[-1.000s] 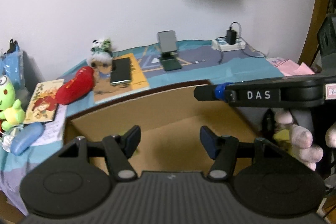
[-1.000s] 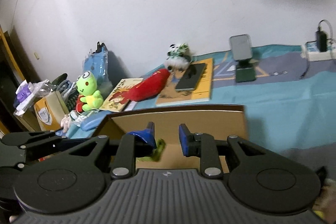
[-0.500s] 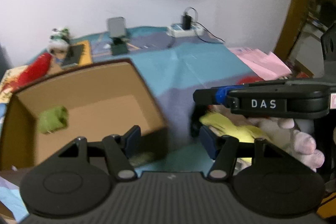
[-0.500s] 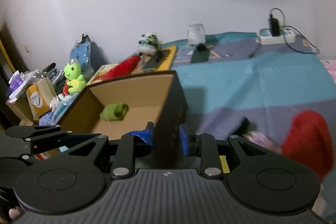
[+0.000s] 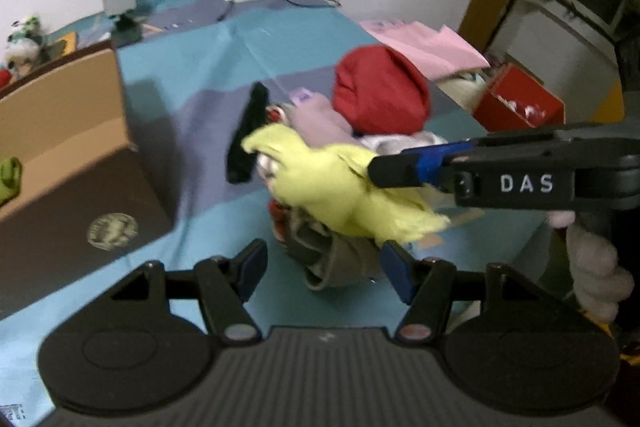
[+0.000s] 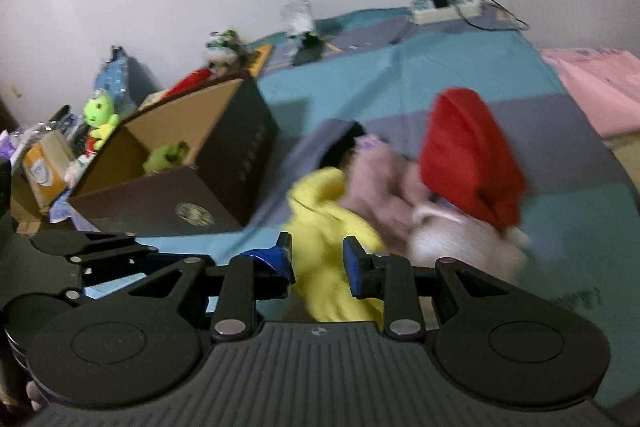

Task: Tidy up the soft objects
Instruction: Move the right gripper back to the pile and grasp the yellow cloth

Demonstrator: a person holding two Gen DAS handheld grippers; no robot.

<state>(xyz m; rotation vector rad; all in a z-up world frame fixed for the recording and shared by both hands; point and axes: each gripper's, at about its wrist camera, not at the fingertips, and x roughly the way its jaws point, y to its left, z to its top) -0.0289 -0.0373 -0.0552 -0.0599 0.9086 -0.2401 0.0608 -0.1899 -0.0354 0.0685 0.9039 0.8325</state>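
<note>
Both views have swung away from the open cardboard box toward the heap of soft things, which now fills the middle of each picture. A crumpled yellow cloth (image 6: 324, 239) lies on the near side of that heap, on a bed with a teal and purple cover (image 6: 400, 75). Behind it are a pale pink fabric piece (image 6: 376, 179), a red fabric pouch (image 6: 468, 151) on the far right, and a black strip (image 5: 246, 135) on the left.

The right claw (image 6: 318, 263) stands narrow, its blue pads straddling the yellow cloth; whether they press it cannot be told, so it reads as not yet gripped. The left claw (image 5: 322, 269) stands wide and empty, hovering near the heap over a grey-green fabric bundle (image 5: 332, 259).

The brown cardboard box (image 6: 224, 187) sits to the left of the heap, with a small green soft item (image 6: 166, 157) already inside.

To do this step well, I judge the right claw should sink deeper, so its pads bite a thick fold rather than a loose edge. It should then lift straight up, clear of the pink piece, before crossing left to the box.
</note>
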